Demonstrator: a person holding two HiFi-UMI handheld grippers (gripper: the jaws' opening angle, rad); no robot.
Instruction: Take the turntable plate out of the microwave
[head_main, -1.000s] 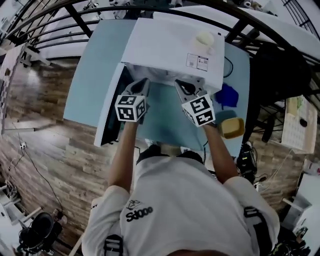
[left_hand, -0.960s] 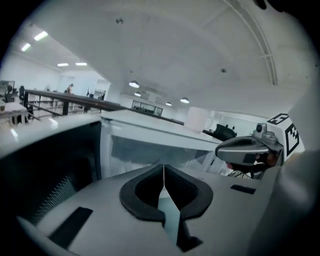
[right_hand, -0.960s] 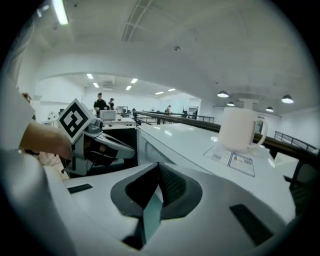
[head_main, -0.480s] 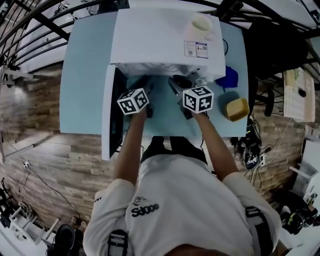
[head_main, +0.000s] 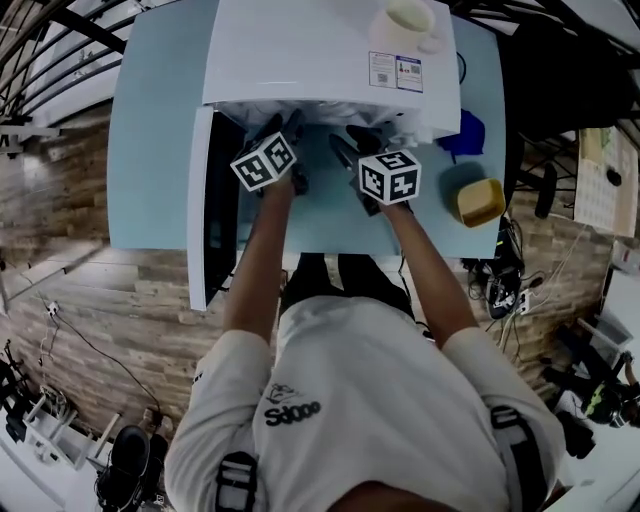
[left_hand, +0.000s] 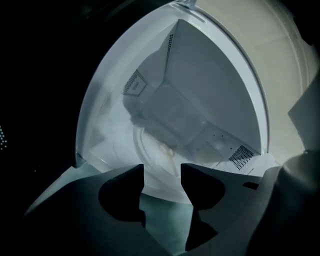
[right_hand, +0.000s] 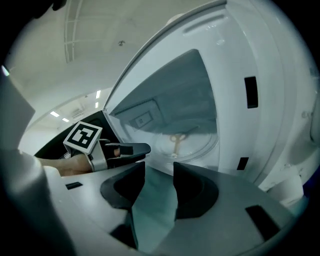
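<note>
The white microwave (head_main: 320, 50) stands on the light blue table (head_main: 150, 150) with its door (head_main: 200, 230) swung open to the left. Inside, the clear glass turntable plate (left_hand: 150, 150) lies flat on the cavity floor; it also shows as the plate (right_hand: 187, 142) in the right gripper view. My left gripper (head_main: 283, 128) is just in front of the cavity's mouth on the left, its jaws opening, and nothing sits between the left gripper's jaws (left_hand: 162, 175). My right gripper (head_main: 345, 140) is beside it on the right, jaws (right_hand: 159, 172) opening too, also empty. Neither touches the plate.
A white cup (head_main: 408, 18) sits on top of the microwave. A yellow block (head_main: 480, 200) and a blue object (head_main: 462, 130) lie on the table to the right of the microwave. The open door bounds the left side. The left gripper (right_hand: 125, 150) is close beside the right one.
Both grippers have sunk to the level of the microwave's mouth and rolled, so their marker cubes show other faces. They now reach closer to the cavity.
</note>
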